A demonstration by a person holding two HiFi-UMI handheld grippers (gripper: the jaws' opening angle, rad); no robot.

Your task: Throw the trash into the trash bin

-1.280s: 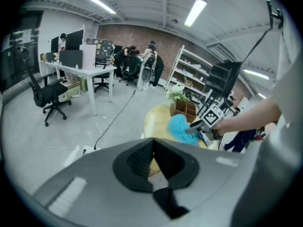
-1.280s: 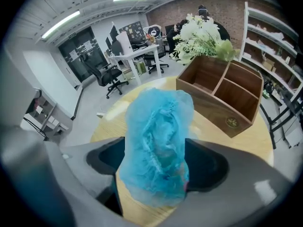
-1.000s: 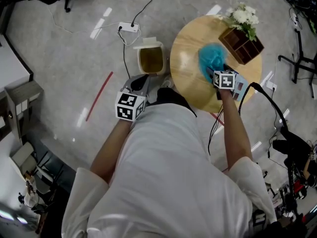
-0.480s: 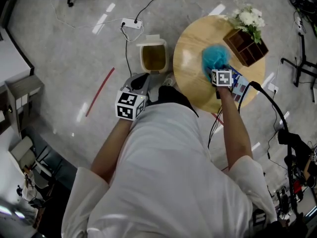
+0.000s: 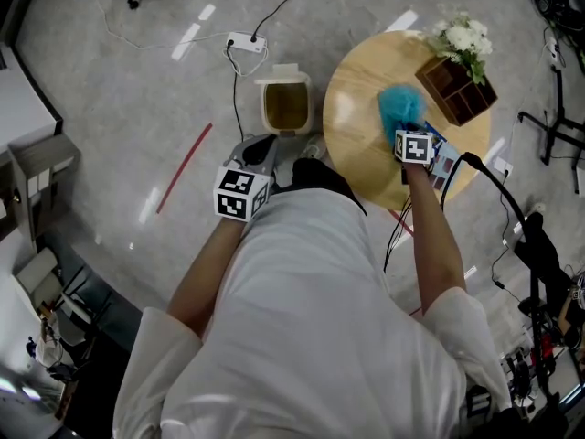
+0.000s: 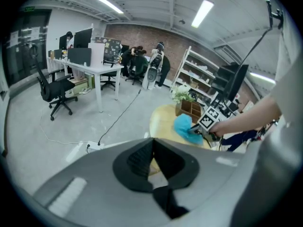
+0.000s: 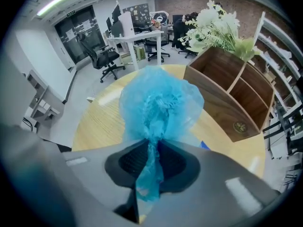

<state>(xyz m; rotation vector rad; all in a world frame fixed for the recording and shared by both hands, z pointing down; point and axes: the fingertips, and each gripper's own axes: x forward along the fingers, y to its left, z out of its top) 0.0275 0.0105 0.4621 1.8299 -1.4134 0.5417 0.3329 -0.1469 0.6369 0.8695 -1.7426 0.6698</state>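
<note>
Grasp in hand: the right gripper [image 7: 151,150], its jaws having just closed, pinches the neck of the blue trash bag [image 7: 158,100] lying on the round table [image 5: 356,122]; next it must lift and carry it to the trash bin [image 5: 286,108] just beside that table

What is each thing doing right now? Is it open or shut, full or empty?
Right tongs: jaws have just been closing, now pinched on the blue bag's neck.
Blue bag: crumpled, on the table, gripped.
Left tongs: shut, empty.
Trash bin: on the floor, lid open.
Wooden box: upright on the table; the compartments that show are empty.
</note>
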